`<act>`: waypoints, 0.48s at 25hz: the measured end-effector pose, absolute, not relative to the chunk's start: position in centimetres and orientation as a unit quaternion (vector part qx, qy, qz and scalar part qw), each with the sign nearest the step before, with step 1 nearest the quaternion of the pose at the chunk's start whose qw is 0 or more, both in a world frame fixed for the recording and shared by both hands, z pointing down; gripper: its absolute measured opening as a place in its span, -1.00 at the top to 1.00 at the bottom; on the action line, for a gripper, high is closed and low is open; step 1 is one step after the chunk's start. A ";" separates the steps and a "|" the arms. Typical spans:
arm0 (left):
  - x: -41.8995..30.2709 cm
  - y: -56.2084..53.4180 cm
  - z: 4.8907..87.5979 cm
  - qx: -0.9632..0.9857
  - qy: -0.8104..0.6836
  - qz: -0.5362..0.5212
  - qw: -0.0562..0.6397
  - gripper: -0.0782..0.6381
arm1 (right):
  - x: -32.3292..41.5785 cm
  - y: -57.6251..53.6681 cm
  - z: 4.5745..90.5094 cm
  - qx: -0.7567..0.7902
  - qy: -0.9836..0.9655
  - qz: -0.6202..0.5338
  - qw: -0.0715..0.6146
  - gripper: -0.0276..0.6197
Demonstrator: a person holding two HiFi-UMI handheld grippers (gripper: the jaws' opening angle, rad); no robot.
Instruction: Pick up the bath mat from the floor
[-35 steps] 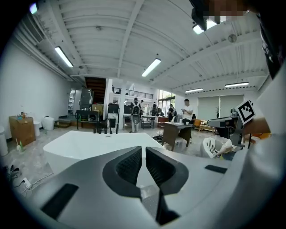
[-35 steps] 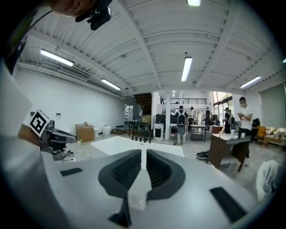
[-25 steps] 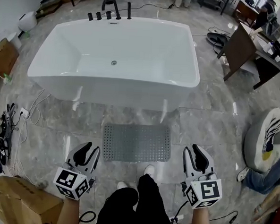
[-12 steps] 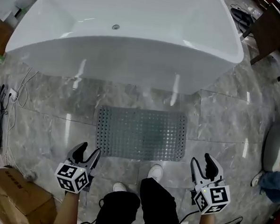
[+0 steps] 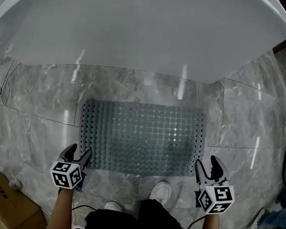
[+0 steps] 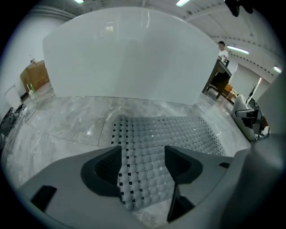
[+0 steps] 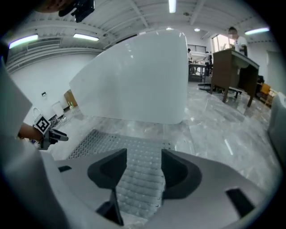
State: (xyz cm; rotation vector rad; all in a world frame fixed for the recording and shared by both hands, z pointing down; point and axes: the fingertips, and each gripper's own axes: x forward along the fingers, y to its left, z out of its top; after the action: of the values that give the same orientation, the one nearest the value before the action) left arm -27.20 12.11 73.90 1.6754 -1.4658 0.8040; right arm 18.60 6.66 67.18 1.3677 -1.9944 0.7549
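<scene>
One bath mat [image 5: 141, 138] lies flat on the floor [image 5: 37, 105] before one bathtub [image 5: 138, 29], its long side along the tub. Two grippers: left gripper [image 5: 80, 152] and right gripper [image 5: 206, 164], fingers [image 6: 105, 167] opening around its near corners, not squeezing.

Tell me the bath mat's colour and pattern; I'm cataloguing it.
The bath mat is grey, gridded with small bumps and edge holes; best in head view.

— What closes off the top of the frame?
— The glossy white bathtub [image 5: 138, 29]; its wall stands just beyond the far edge of the grey perforated rubber bath mat [image 5: 141, 135].
— And the sides?
— Bare grey marble floor [image 5: 36, 115] left and right of the mat. A brown cardboard box [image 5: 4, 209] sits lower left, a white shoe [image 5: 161, 189] bottom centre.
</scene>
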 end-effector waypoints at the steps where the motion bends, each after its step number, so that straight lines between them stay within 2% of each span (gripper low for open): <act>1: -27.6 12.2 75.6 0.650 -0.576 0.316 0.381 -0.01 | 19.0 6.6 69.2 0.516 -0.747 0.289 0.305 0.18; 12: -33.4 12.1 85.6 0.607 -0.604 0.364 0.367 -0.10 | 24.2 5.2 84.6 0.539 -0.686 0.336 0.356 0.02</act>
State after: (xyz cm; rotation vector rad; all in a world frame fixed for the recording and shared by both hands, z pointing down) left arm -33.36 12.10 85.57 1.5585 -1.5519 0.9366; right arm 24.17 5.22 84.56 1.3914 -1.7726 0.8672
